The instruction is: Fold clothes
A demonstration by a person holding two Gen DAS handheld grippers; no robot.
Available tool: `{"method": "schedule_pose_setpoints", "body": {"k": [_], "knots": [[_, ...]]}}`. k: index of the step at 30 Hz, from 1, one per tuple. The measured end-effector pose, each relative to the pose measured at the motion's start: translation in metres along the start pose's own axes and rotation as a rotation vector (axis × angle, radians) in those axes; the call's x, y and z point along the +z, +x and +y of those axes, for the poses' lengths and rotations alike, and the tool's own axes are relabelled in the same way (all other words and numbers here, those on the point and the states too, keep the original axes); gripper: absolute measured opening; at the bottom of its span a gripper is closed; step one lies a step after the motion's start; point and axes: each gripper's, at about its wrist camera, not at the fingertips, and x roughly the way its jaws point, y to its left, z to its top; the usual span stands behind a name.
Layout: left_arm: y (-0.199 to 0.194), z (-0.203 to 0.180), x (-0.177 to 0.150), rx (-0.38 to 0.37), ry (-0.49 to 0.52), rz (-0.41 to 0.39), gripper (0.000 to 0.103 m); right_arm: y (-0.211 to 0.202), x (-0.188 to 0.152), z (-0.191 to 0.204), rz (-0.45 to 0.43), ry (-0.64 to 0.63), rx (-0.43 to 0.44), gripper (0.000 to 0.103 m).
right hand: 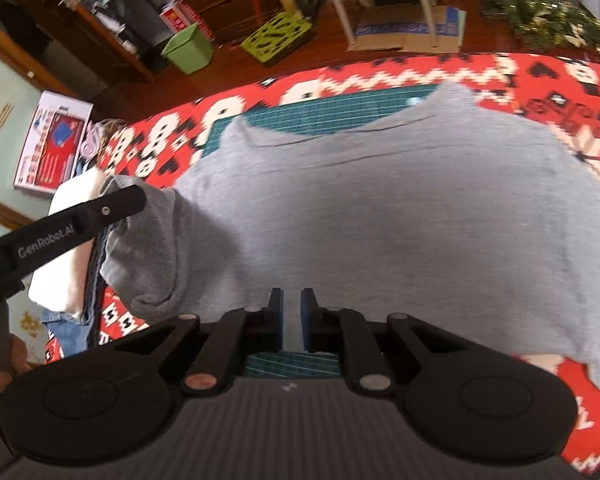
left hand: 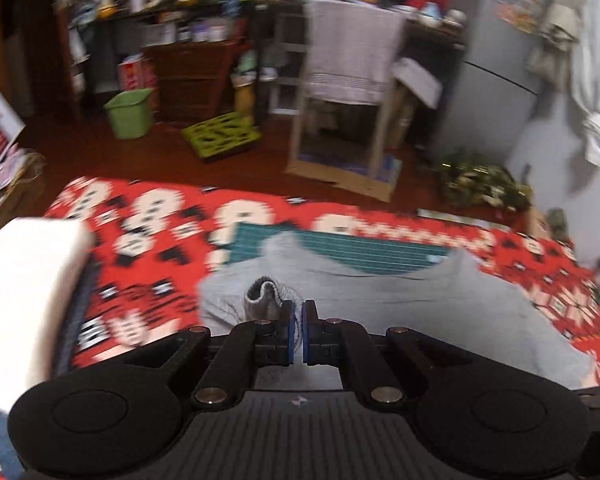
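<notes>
At nine o'clock the left gripper has its jaws pinched on a bunched edge of the grey sweater, a soft, limp knit. It sprawls across the patterned blanket and green mat. The right gripper at six o'clock has jaws nearly closed at the near hem; whether they hold it I cannot tell, though hems and corners look best to grasp.

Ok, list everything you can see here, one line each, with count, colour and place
sweater: one, grey, spread over the blanket, its left edge lifted
blanket: one, red with white and black pattern, under the sweater
mat: one, teal with a grid, on the blanket, beneath the sweater
folded stack: one, white on top, left of the sweater
bin: one, green, on the floor beyond
crate: one, lime green, on the floor beside the bin
cardboard: one flattened box, brown, on the floor
left gripper: black with blue pads, shut on the sweater
right gripper: black, narrow gap, at the sweater's near edge
</notes>
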Motion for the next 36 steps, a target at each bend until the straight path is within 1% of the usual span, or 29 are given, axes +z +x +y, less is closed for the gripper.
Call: {"method": "schedule_pose_setpoints", "body": {"k": [5, 13, 24, 27, 30, 34, 36], "knots": [[0.010, -0.036, 0.000, -0.070, 0.071, -0.006, 0.004, -0.014, -0.003, -0.029, -0.031, 0.064, -0.025, 0.011], [0.037, -0.079, -0.002, -0.154, 0.115, 0.018, 0.004, -0.022, -0.014, -0.064, -0.052, 0.145, -0.056, 0.011], [0.086, -0.098, -0.022, -0.243, 0.097, 0.116, 0.004, -0.009, -0.023, -0.081, -0.048, 0.204, -0.081, 0.011], [0.097, -0.090, -0.025, -0.293, 0.050, 0.151, 0.007, -0.009, -0.026, -0.081, -0.044, 0.208, -0.089, 0.011], [0.095, -0.077, -0.023, -0.331, -0.026, 0.165, 0.008, -0.008, -0.026, -0.080, -0.046, 0.203, -0.097, 0.011], [0.077, -0.064, -0.018, -0.358, -0.082, 0.164, 0.019, -0.008, -0.025, -0.076, -0.053, 0.201, -0.105, 0.011], [0.064, -0.053, -0.017, -0.361, -0.100, 0.157, 0.021, -0.007, -0.023, -0.074, -0.058, 0.201, -0.102, 0.011]]}}
